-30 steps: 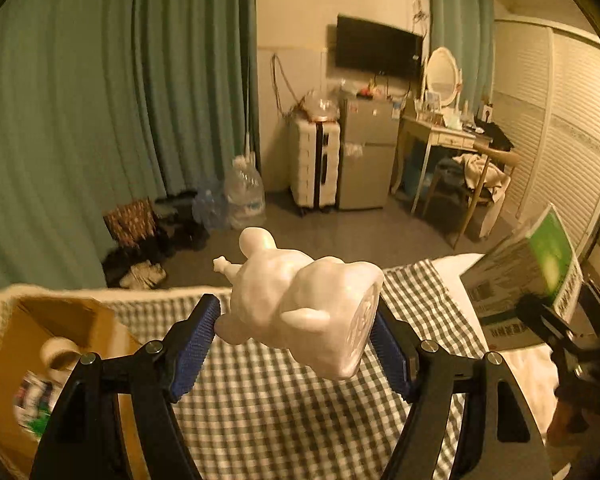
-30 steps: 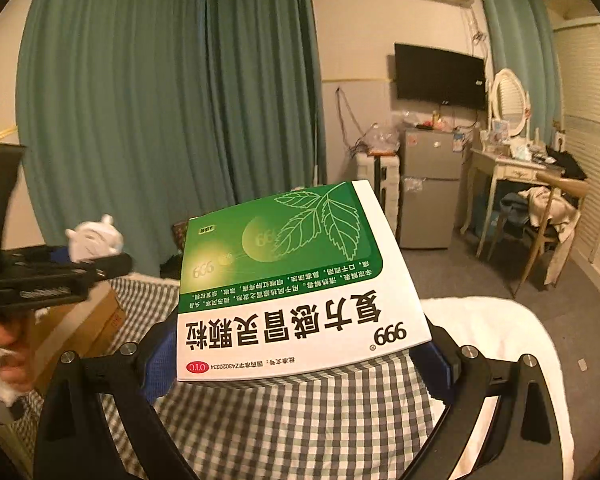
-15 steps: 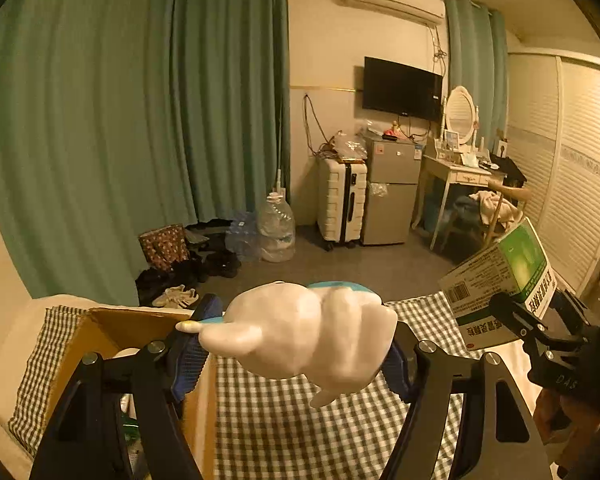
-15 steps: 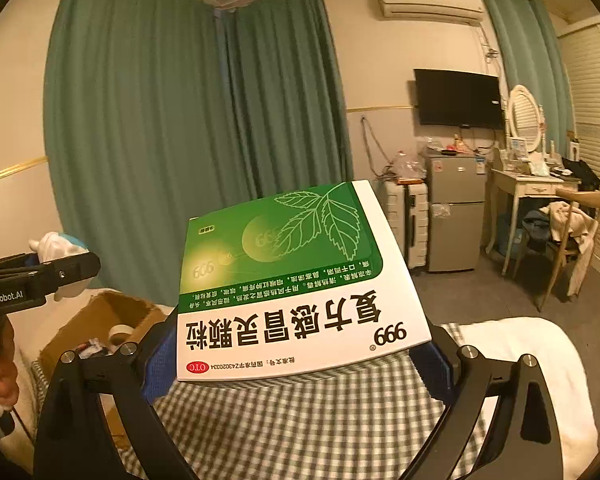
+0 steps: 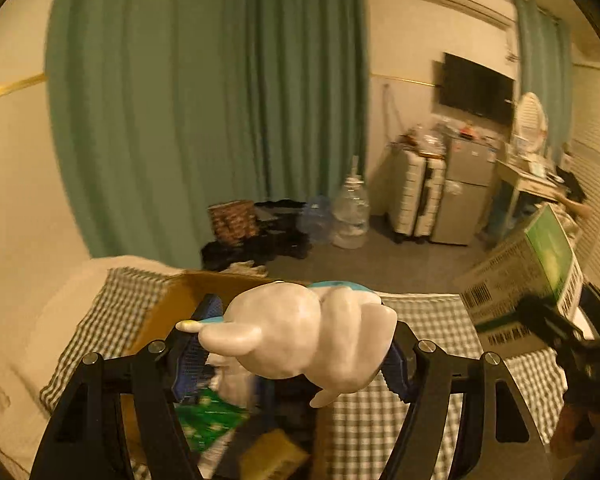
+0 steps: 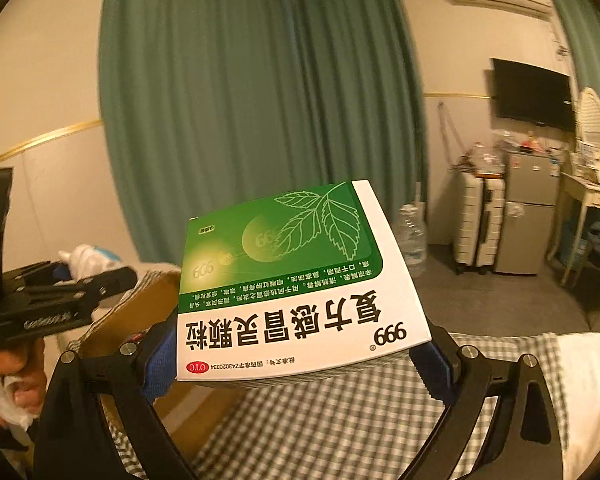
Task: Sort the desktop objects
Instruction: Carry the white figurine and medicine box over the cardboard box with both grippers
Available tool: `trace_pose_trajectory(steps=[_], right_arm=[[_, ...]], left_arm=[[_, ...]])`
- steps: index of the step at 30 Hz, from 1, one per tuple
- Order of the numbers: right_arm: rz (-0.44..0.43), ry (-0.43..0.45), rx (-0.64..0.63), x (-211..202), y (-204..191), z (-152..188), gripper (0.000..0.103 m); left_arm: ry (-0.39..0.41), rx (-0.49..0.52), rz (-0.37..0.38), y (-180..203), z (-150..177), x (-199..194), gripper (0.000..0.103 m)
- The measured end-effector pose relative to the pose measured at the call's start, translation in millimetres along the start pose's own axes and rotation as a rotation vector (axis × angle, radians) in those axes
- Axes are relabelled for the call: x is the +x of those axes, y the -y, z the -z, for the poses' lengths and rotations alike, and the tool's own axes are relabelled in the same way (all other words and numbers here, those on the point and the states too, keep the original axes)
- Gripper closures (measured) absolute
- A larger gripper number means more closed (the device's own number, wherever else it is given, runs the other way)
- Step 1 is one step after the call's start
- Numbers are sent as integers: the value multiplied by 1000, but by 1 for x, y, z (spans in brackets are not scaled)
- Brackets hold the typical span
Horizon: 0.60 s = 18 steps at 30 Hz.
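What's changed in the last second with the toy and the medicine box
Both grippers swung left: the white figurine now hangs over the open cardboard box, and the medicine box has neared it. Both grips unchanged; the box stays on the checked cloth.

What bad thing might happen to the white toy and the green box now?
1. The toy is rounded and smooth, gripped sideways by the left claw above the carton; it might slip out early.
2. The box juts far past the right claw; it could tip out.

Green curtains [image 5: 204,112]; wall-mounted television [image 5: 478,87]
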State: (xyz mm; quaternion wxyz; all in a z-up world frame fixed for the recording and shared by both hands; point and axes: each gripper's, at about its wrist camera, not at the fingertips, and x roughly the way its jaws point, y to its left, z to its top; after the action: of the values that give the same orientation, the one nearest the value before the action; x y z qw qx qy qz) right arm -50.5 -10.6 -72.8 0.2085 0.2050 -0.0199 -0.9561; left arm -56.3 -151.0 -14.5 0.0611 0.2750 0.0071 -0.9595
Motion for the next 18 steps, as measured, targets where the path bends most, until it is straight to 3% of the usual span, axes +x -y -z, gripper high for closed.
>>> trace_pose_trajectory(steps=[8, 18], right_arm=[[-92, -63, -75, 52, -43, 3, 6], [-166, -143, -138, 118, -94, 17, 6]], left_arm=[[-64, -27, -111, -58, 21, 29, 29], [-239, -26, -143, -96, 59, 76, 29]])
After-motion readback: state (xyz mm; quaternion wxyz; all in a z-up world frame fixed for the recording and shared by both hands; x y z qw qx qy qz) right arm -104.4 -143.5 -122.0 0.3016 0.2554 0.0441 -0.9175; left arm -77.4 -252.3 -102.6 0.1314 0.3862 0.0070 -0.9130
